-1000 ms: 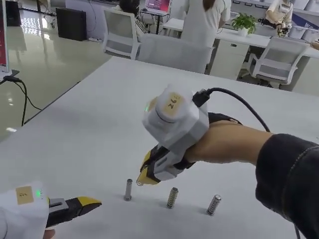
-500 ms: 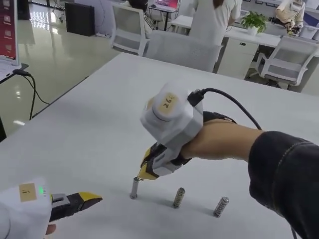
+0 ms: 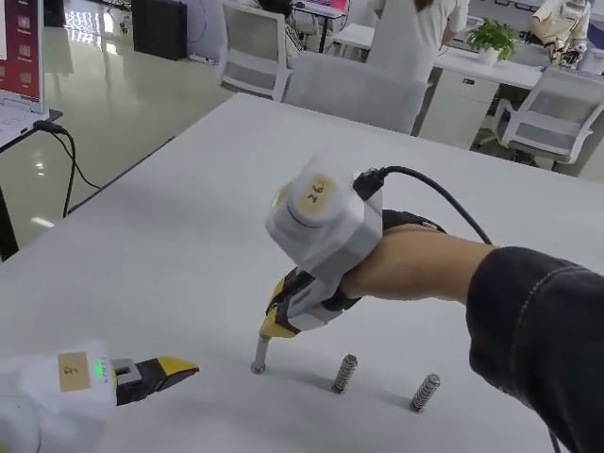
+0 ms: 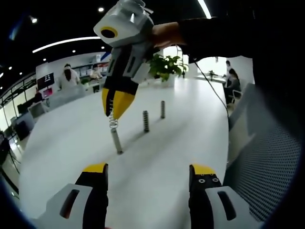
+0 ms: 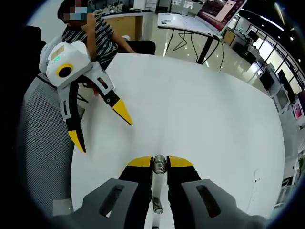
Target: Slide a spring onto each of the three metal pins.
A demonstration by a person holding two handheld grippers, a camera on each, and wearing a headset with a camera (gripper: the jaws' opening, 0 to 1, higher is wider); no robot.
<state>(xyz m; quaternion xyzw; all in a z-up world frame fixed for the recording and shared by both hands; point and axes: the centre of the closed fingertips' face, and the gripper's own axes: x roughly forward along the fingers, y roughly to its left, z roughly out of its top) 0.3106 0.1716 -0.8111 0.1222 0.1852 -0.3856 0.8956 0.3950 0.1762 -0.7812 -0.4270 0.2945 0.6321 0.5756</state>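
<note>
**The last spring may miss its pin**

At the lower left of the head view, the left gripper is hovering low over the bench. Its fingers are wide open and holding nothing.

In the middle, the right gripper is squeezing a spring between its fingers, right over the bare pin. If the spring is leaning, its end could be catching on the pin top and popping out. A sideways push could be tipping the pin.

On the right, the middle pin and the end pin are already wearing springs. A wide swing could be bumping them.

Matt wht table; metal pin & wire spring (both dull grey).
</note>
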